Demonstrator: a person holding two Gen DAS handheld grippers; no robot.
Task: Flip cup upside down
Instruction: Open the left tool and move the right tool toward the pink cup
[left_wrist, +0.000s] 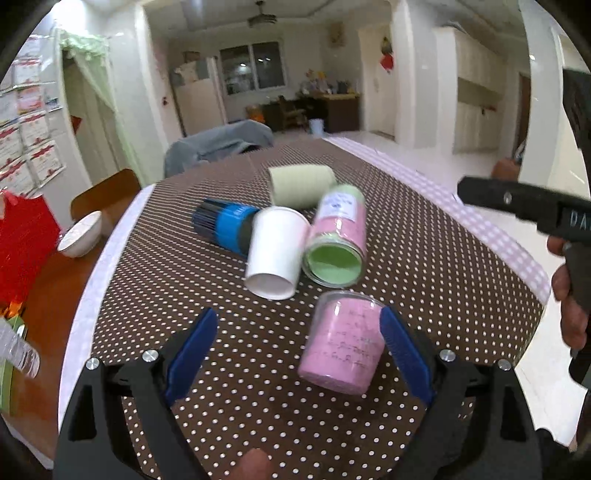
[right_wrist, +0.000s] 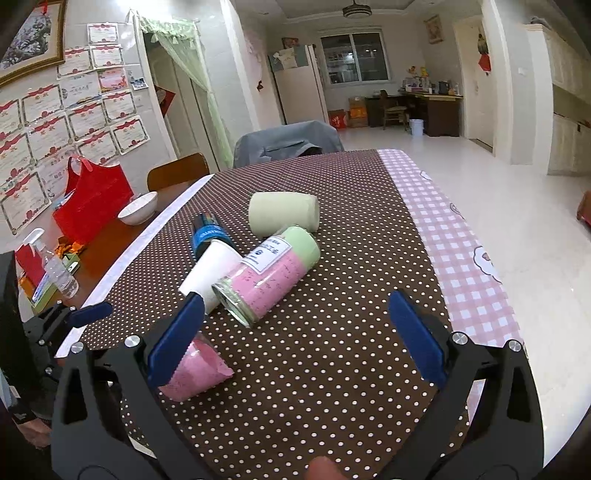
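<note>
L gripper (left_wrist: 299, 350) wide open; pink cup (left_wrist: 341, 343) sits btwn its fingers, hard against the right pad (left_wrist: 404, 354), rim tilted far. R gripper (right_wrist: 295, 339) open too, nothing in it, pink cup at its left finger. Farther: white cup (left_wrist: 275, 251), pink-green jar (left_wrist: 338, 236), blue can (left_wrist: 225, 223), pale green cup (left_wrist: 301, 184), all lying on sides, interiors look empty. Brown polka-dot tablecloth (left_wrist: 424, 266); white bowl (right_wrist: 138, 208) far left.

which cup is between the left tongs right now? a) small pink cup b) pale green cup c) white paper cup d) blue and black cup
a: the small pink cup sits between the blue pads of the open left tongs, nearest the camera, while the white paper cup lies farther out on the dotted tablecloth.
</note>
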